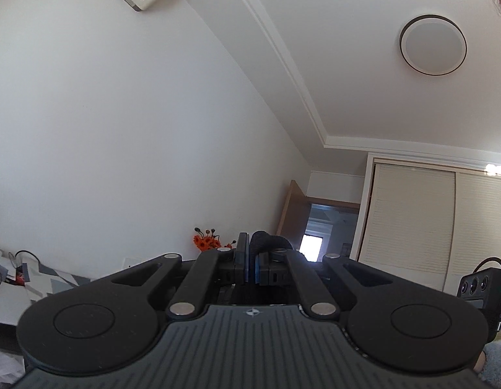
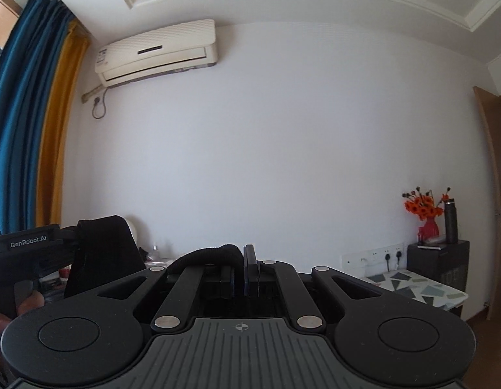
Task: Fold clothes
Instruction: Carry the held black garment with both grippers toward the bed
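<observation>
room: both wrist views tilt upward at a white wall [image 2: 266, 136], an air conditioner [image 2: 156, 52] and a ceiling lamp [image 1: 433, 44]; no folding surface shows under either gripper
garment: a black garment [image 2: 102, 256] hangs in the air at the left of the right wrist view, pinched at its upper edge; a rolled black hem [image 2: 205, 256] arcs across to the right gripper, so the cloth spans between the two tools
long axis: as far as can be seen, the held edge runs side to side from one gripper to the other, roughly level, with the body of the cloth dropping below it; the lower end is hidden behind the gripper bodies
left gripper [image 1: 253, 264]: fingers together, clamped on a bunched fold of the dark cloth that bulges just above the tips
right gripper [image 2: 243, 270]: fingers closed on the rolled hem, which enters from its left side
nearer hand: neither; each holds one end, the left gripper [image 2: 33, 249] lying well to the left of the right one
coming move: judged, the two ends must stay level and apart as the cloth is lowered, else the edge sags
side table: patterned cloth top [image 2: 422, 288] low on the right, with orange flowers [image 2: 422, 207] and a dark bottle [image 2: 450, 218] beyond
</observation>
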The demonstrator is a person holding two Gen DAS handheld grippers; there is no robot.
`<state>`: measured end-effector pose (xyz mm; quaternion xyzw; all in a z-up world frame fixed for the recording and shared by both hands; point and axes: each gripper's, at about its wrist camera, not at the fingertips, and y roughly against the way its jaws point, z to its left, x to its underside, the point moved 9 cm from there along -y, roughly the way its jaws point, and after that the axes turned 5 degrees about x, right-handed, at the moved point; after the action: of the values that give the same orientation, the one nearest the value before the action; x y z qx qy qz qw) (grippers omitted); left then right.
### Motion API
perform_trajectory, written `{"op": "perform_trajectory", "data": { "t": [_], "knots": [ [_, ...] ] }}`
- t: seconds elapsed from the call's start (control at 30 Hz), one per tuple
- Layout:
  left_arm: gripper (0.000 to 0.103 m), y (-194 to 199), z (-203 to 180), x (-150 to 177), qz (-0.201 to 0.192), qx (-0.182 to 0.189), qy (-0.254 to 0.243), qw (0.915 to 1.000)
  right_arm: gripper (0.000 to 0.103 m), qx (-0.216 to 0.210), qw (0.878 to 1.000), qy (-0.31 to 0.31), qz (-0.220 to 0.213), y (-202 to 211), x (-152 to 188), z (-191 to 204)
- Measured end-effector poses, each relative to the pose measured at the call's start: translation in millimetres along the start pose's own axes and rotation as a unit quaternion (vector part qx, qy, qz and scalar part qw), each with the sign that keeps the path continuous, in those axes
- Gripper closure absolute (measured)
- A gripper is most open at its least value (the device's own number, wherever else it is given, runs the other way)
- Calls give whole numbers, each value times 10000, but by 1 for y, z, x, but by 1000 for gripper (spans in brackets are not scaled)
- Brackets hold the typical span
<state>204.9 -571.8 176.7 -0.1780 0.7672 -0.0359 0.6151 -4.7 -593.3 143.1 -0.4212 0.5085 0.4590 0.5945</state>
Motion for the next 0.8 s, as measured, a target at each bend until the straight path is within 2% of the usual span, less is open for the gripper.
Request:
{"op": "perform_trajectory", "data": {
  "t": [0.1, 0.23, 0.4, 0.53, 0.67, 0.8],
  "knots": [
    [100, -48, 25, 9, -67, 60, -198, 9998, 99, 117, 9999, -17, 99, -53, 5, -26],
    [100, -115, 70, 12, -74, 161, -224, 9996, 99, 179, 9996, 27, 209, -136, -4, -50],
    [100, -192, 119, 9, -199, 126, -58, 9997, 99, 209, 9997, 27, -121, -223, -26, -79],
    [100, -234, 142, 4, -286, -38, -150, 9995, 99, 246, 9995, -8, -179, -274, -31, -112],
    [100, -268, 157, 1, -411, -378, -337, 9979, 99, 206, 9992, -42, -347, -321, -41, -151],
    [100, -301, 162, 3, -590, -766, -436, 9944, 99, -131, 9985, -28, -523, -368, -51, -192]
  ]
}}
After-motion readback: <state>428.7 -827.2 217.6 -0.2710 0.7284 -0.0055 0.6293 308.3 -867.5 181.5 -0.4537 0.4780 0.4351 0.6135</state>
